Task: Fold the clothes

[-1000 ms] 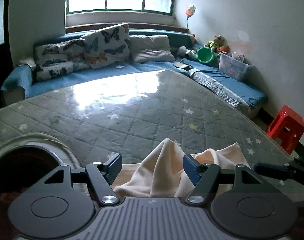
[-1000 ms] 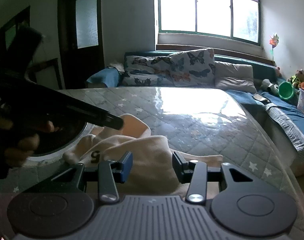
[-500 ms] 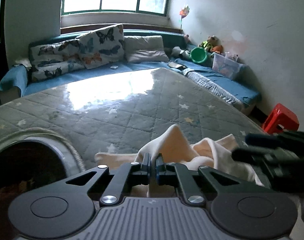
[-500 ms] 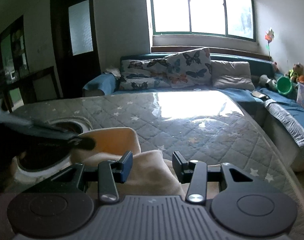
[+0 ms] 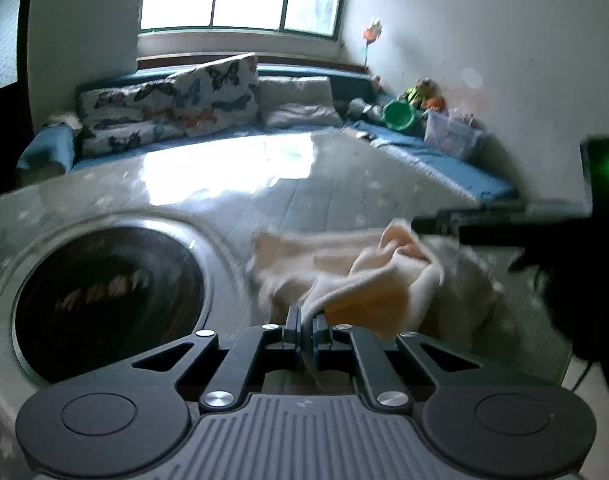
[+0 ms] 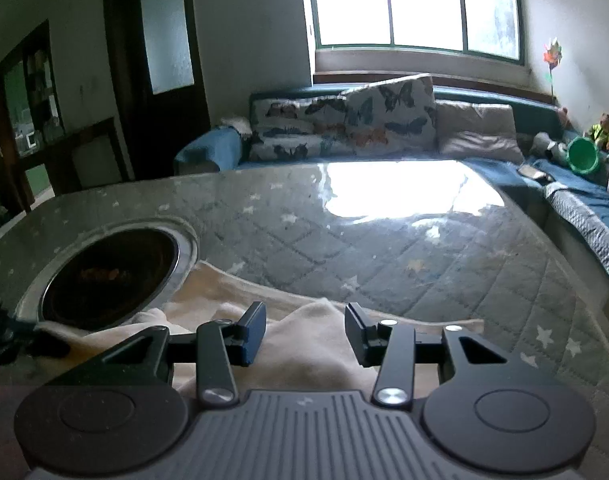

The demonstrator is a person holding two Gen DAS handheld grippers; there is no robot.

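Left wrist view: left gripper [image 5: 303, 330] clamps cream garment [image 5: 368, 276], which trails right; right gripper [image 6: 304, 334] open above it.

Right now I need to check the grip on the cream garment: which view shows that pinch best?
The left wrist view: the left hand-held gripper is shut on a fold of the cream garment, though the frame is blurred. The right wrist view shows the garment lying between the open right hand-held gripper, and only a dark edge of the other tool.

Left-wrist view motion-blurred — cream garment [image 5: 368, 276] smeared, right gripper [image 5: 432, 226] a dark streak, cut off at edge.
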